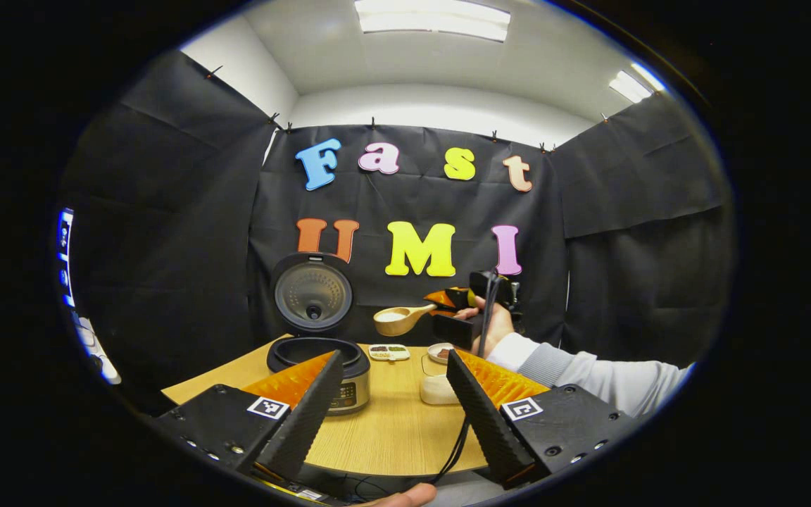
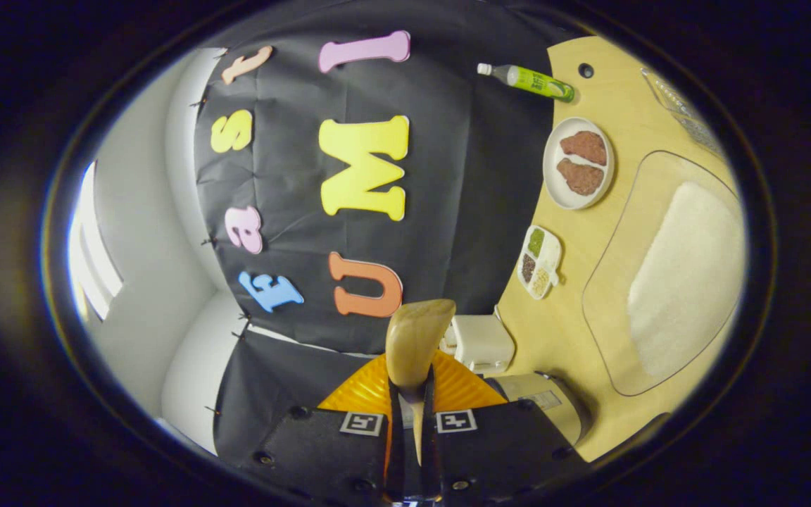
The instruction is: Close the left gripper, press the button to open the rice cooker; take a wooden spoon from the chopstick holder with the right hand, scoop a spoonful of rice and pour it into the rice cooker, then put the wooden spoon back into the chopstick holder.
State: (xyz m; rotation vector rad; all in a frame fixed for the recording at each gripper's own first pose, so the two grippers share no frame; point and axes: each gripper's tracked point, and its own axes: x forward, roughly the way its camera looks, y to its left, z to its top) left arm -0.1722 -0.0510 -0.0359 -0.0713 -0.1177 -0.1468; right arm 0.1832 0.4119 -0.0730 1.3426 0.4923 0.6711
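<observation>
The rice cooker (image 1: 338,370) stands open on the table's left, its round lid (image 1: 312,292) upright behind the pot. My left gripper (image 1: 393,362) is open, low at the near edge, with nothing between its fingers. To the right of the lid, my right gripper (image 1: 456,304) holds the wooden spoon (image 1: 397,320) level in the air, its bowl full of white rice. In the right gripper view that gripper (image 2: 412,405) is shut on the spoon's handle (image 2: 416,338), and part of the cooker (image 2: 546,405) lies just beyond the fingers.
A clear tray of rice (image 2: 680,282) sits on the wooden table (image 1: 391,429) beside a white plate (image 2: 578,162) with two brown pieces. A small three-part dish (image 2: 539,262) and a green bottle (image 2: 529,79) stand near the back wall. A hand and grey sleeve (image 1: 588,373) reach in from the right.
</observation>
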